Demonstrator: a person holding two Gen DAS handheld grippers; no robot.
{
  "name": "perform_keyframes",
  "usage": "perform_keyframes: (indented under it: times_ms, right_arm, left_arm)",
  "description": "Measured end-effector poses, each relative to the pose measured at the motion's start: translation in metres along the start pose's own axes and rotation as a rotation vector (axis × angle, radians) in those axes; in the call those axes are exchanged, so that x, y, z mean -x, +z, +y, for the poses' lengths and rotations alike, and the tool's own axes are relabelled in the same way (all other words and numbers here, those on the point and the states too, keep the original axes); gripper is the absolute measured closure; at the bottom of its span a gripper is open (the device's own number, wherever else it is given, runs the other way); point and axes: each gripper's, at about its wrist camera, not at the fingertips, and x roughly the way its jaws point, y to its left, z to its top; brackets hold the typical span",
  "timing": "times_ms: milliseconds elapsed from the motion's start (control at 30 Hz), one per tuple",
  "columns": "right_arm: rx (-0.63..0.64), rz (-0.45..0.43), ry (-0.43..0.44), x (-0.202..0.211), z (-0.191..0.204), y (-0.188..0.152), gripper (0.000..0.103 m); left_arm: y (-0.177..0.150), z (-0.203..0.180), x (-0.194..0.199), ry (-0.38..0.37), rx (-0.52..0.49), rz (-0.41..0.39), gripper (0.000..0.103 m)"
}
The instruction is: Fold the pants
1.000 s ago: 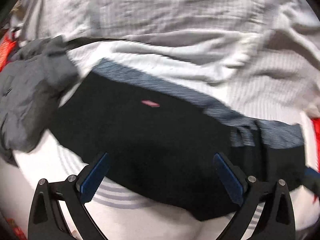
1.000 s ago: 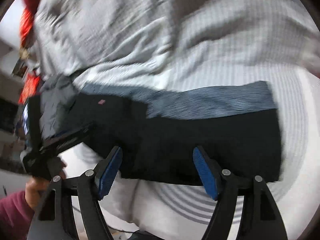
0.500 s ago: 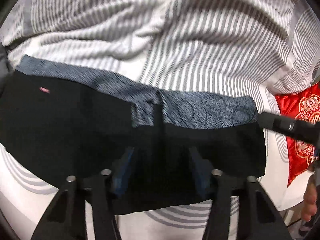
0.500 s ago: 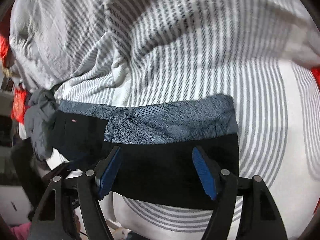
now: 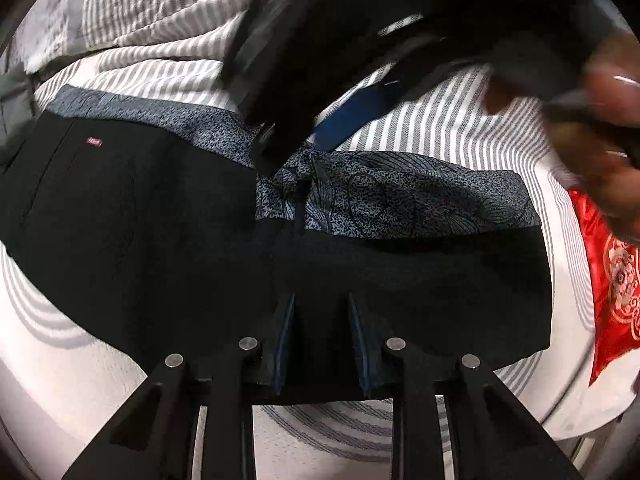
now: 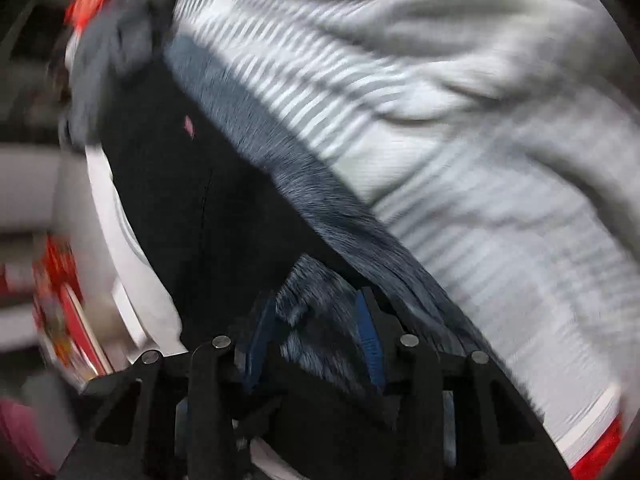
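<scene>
While the striped bedsheet (image 5: 168, 76) fills most of both views, I see the black pants (image 5: 160, 248) lying flat on it, long axis running left to right in the left view, their blue patterned band (image 5: 400, 200) along the far edge. Half a second ago both my grippers stood wide apart above the near hem; now each has narrowed onto cloth. My left gripper (image 5: 322, 340) points straight forward, fingers drawn close with black fabric pinched between them at the near edge. My right gripper (image 6: 318, 344) has swung in, tilted and blurred, clamping a bunched fold of the band; in the left view it looms overhead with my hand (image 5: 600, 140) behind it. A red cushion (image 5: 612, 292) lies just beside the pants' right end.
</scene>
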Motion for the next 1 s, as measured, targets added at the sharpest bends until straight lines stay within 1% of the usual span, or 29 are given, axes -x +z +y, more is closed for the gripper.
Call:
perform_keyframes:
  times_ms: [67, 100, 133, 167, 200, 233, 300, 333, 400, 500, 567, 600, 633, 667, 700, 733, 767, 833, 900, 933, 967, 1000]
  right_arm:
    - [0.046, 0.082, -0.037, -0.024, 0.008, 0.010, 0.058]
    - [0.051, 0.106, -0.042, -0.031, 0.009, 0.011, 0.059]
    - [0.060, 0.136, -0.058, -0.039, 0.009, 0.011, 0.071]
    - [0.063, 0.142, -0.087, -0.041, 0.009, 0.011, 0.088]
    - [0.051, 0.134, -0.080, -0.039, 0.006, 0.011, 0.088]
    - [0.032, 0.122, -0.075, -0.035, 0.003, 0.011, 0.091]
    - [0.017, 0.087, -0.117, -0.024, -0.002, 0.013, 0.091]
    - [0.005, 0.058, -0.132, -0.017, -0.007, 0.014, 0.095]
    - [-0.037, 0.046, -0.113, -0.013, -0.018, 0.017, 0.095]
    - [-0.085, 0.054, -0.086, -0.025, -0.027, 0.018, 0.095]
    - [-0.101, 0.040, -0.062, -0.035, -0.027, 0.016, 0.090]
    - [-0.116, 0.008, -0.047, -0.034, -0.028, 0.014, 0.087]
    - [-0.143, -0.015, -0.016, -0.028, -0.031, 0.010, 0.081]
    - [-0.164, -0.037, 0.005, -0.021, -0.034, 0.006, 0.071]
    - [-0.187, -0.068, 0.015, -0.011, -0.038, 0.001, 0.064]
    - [-0.208, -0.104, 0.013, 0.001, -0.042, -0.006, 0.053]
    - [-0.236, -0.155, 0.008, 0.018, -0.048, -0.017, 0.050]
    - [-0.300, -0.219, 0.003, 0.040, -0.060, -0.042, 0.050]
    - [-0.383, -0.264, -0.005, 0.056, -0.074, -0.070, 0.051]
    - [-0.444, -0.289, -0.007, 0.063, -0.083, -0.091, 0.051]
    - [-0.482, -0.296, -0.009, 0.066, -0.089, -0.105, 0.051]
    - [-0.528, -0.302, -0.015, 0.068, -0.094, -0.123, 0.052]
  left_arm:
    - [-0.002, 0.001, 0.000, -0.002, 0.020, 0.001, 0.075]
    - [-0.003, 0.002, -0.001, -0.003, 0.027, 0.003, 0.075]
    - [-0.004, 0.003, -0.001, -0.007, 0.037, 0.010, 0.075]
    - [-0.004, 0.003, -0.001, -0.008, 0.044, 0.014, 0.075]
    - [-0.004, 0.004, 0.001, -0.012, 0.050, 0.014, 0.075]
    - [-0.003, 0.005, 0.003, -0.015, 0.053, 0.010, 0.075]
    - [0.001, 0.006, 0.007, -0.018, 0.051, -0.002, 0.075]
    - [0.003, 0.007, 0.008, -0.019, 0.051, -0.006, 0.075]
    - [0.005, 0.010, 0.005, -0.018, 0.049, -0.007, 0.075]
    - [-0.003, 0.013, -0.004, -0.010, 0.025, 0.019, 0.075]
    - [-0.007, 0.010, -0.009, 0.005, 0.001, 0.028, 0.075]
    - [-0.008, 0.008, -0.008, 0.011, -0.010, 0.024, 0.075]
    - [-0.008, 0.007, -0.003, 0.017, -0.016, 0.021, 0.074]
    - [-0.008, 0.008, 0.001, 0.026, -0.017, 0.019, 0.074]
    - [-0.008, 0.008, 0.005, 0.032, -0.016, 0.018, 0.074]
    - [-0.006, 0.008, 0.009, 0.032, -0.012, 0.018, 0.074]
    - [-0.004, 0.011, 0.015, 0.040, -0.004, 0.015, 0.074]
    - [0.005, 0.013, 0.024, 0.057, 0.011, -0.007, 0.074]
    - [0.015, 0.014, 0.032, 0.060, 0.015, -0.029, 0.074]
    - [0.020, 0.013, 0.032, 0.058, 0.013, -0.036, 0.074]
    - [0.028, 0.009, 0.031, 0.057, 0.006, -0.042, 0.072]
    - [0.035, 0.003, 0.028, 0.055, -0.003, -0.044, 0.054]
